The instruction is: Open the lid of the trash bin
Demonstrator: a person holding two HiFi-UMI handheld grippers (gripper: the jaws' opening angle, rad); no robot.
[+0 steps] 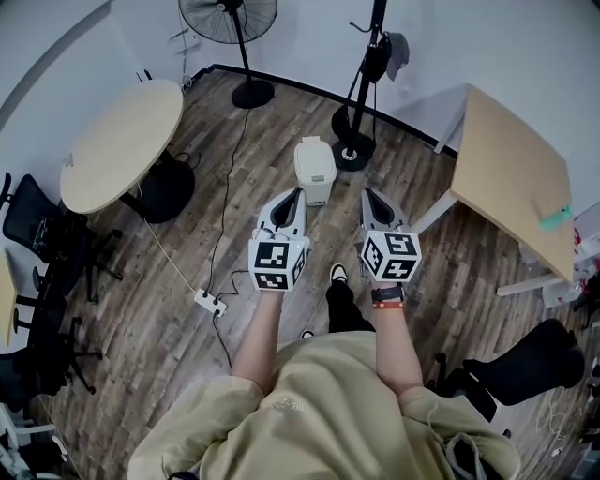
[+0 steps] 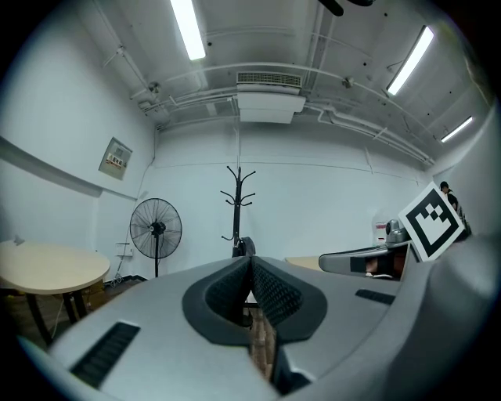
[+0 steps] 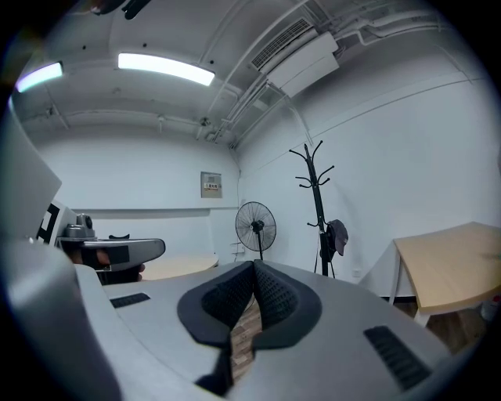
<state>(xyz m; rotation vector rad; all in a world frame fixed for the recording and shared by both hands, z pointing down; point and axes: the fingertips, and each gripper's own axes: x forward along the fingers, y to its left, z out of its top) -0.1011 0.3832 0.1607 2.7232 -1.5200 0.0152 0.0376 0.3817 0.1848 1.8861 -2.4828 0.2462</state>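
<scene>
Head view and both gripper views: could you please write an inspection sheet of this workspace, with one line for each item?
Surface: wood-plank floor; no worktop in use.
Job's things: white trash bin stands on the floor; its lid looks down.
Clutter: teal object on the rectangular table.
Grippers: left gripper and right gripper have jaws together, hold nothing, and are short of the bin.
Cables: power strip on the floor; black cable leads toward the fan.
Surroundings: round table, office chairs, coat stand.
</scene>
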